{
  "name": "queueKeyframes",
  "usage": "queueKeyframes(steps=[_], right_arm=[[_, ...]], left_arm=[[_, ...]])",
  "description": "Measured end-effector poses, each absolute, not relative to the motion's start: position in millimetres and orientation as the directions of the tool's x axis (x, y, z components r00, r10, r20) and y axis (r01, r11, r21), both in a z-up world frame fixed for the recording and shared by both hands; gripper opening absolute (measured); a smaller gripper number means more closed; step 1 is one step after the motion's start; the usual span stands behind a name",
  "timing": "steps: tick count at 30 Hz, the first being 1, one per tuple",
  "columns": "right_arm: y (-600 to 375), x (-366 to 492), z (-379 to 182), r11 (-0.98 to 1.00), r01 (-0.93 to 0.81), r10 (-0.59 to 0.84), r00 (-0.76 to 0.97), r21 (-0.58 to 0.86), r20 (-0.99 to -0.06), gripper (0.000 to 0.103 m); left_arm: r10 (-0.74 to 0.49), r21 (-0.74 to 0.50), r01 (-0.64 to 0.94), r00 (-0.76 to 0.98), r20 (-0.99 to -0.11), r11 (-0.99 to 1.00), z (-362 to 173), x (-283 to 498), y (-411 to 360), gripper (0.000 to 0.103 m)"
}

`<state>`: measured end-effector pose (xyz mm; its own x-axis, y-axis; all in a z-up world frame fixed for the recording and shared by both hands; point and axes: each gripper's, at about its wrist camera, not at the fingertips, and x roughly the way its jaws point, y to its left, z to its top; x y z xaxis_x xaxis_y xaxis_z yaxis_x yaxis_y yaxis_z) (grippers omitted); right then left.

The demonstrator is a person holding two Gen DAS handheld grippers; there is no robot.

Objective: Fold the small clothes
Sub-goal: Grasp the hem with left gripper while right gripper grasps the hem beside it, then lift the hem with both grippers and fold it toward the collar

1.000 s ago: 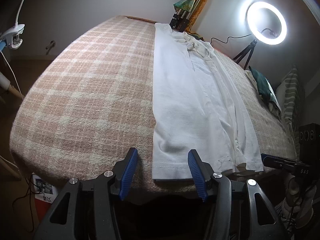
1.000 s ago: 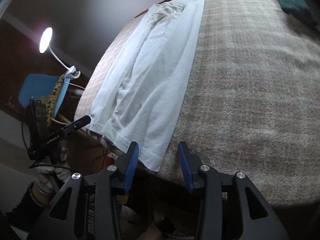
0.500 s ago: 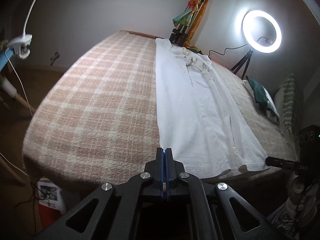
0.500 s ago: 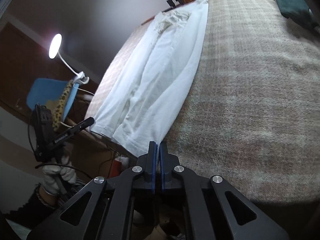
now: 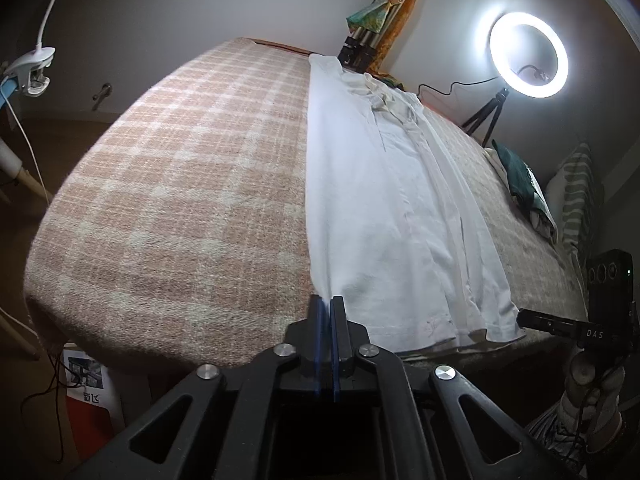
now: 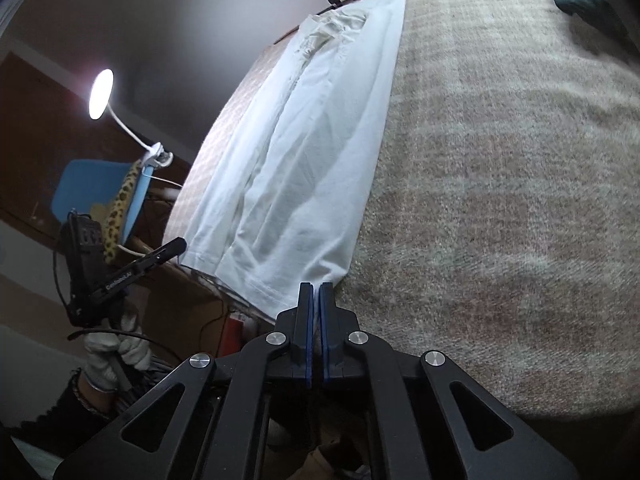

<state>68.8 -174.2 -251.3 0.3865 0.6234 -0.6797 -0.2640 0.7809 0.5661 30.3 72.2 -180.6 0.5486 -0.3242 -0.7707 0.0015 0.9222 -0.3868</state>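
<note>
- The left claw (image 5: 328,304) is pinched tight on the near left corner of the white shirt (image 5: 384,216). Its two blue pads are pressed together with only a thin line between them.
- The right claw (image 6: 316,290) is pinched tight too. It bites the other near corner of the shirt, right at the hem.
- The white shirt lies long and flat on the bed (image 5: 180,184). Its sides are folded in, so it looks like a narrow strip.
- The shirt's bottom hem is at the near edge of the bed, by both claws. Its collar end is far away, by the wall.
- The bed has a pink and cream checked blanket (image 6: 500,160) under the shirt.
- A bright ring light (image 5: 528,56) stands on a small tripod past the far right side of the bed.
- A white clip lamp (image 6: 100,94) shines on the other side, near a blue chair (image 6: 92,184).
- A dark green pillow (image 5: 520,178) sits on the right part of the bed, well apart from the shirt.
</note>
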Motion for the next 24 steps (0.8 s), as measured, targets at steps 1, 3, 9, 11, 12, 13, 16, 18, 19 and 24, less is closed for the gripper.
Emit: queueKeyframes(steps=[1, 3, 9, 11, 12, 13, 16, 18, 19, 24], right_arm=[[-174, 69, -250, 0.785, -0.267, 0.618, 0.383, 0.558, -0.686, 0.008], [-173, 70, -251, 0.778, -0.269, 0.628, 0.364, 0.568, -0.688, 0.031], [-174, 72, -257, 0.744, -0.271, 0.667, 0.362, 0.611, -0.652, 0.036], [-171, 74, -259, 0.728, -0.271, 0.684, 0.342, 0.630, -0.644, 0.018], [-167, 75, -264, 0.721, -0.272, 0.692, 0.323, 0.637, -0.645, 0.014], [-166, 75, -265, 0.720, -0.275, 0.693, 0.323, 0.637, -0.644, 0.009], [-166, 77, -268, 0.712, -0.274, 0.701, 0.319, 0.646, -0.638, 0.004], [-168, 79, -271, 0.690, -0.251, 0.721, 0.318, 0.679, -0.615, 0.003], [-170, 80, -272, 0.676, -0.239, 0.733, 0.318, 0.697, -0.601, 0.003], [-183, 85, -260, 0.607, -0.222, 0.779, 0.359, 0.764, -0.514, 0.003]], left_arm=[[-0.323, -0.384, 0.002, 0.546, -0.773, 0.923, -181, 30, 72, 0.023], [-0.309, -0.374, -0.013, 0.538, -0.784, 0.927, -184, 31, 73, 0.043], [-0.328, -0.390, -0.011, 0.519, -0.789, 0.921, -188, 33, 72, 0.029], [-0.344, -0.402, -0.002, 0.513, -0.786, 0.916, -189, 34, 71, 0.018], [-0.354, -0.411, 0.000, 0.506, -0.786, 0.912, -191, 35, 70, 0.008], [-0.366, -0.422, 0.000, 0.497, -0.787, 0.906, -192, 35, 70, 0.007], [-0.386, -0.451, -0.009, 0.500, -0.775, 0.892, -191, 35, 71, 0.001], [-0.409, -0.484, -0.020, 0.506, -0.759, 0.875, -188, 36, 74, 0.001], [-0.424, -0.505, -0.024, 0.511, -0.748, 0.863, -186, 36, 75, 0.001], [-0.471, -0.573, -0.025, 0.542, -0.696, 0.819, -168, 43, 78, 0.001]])
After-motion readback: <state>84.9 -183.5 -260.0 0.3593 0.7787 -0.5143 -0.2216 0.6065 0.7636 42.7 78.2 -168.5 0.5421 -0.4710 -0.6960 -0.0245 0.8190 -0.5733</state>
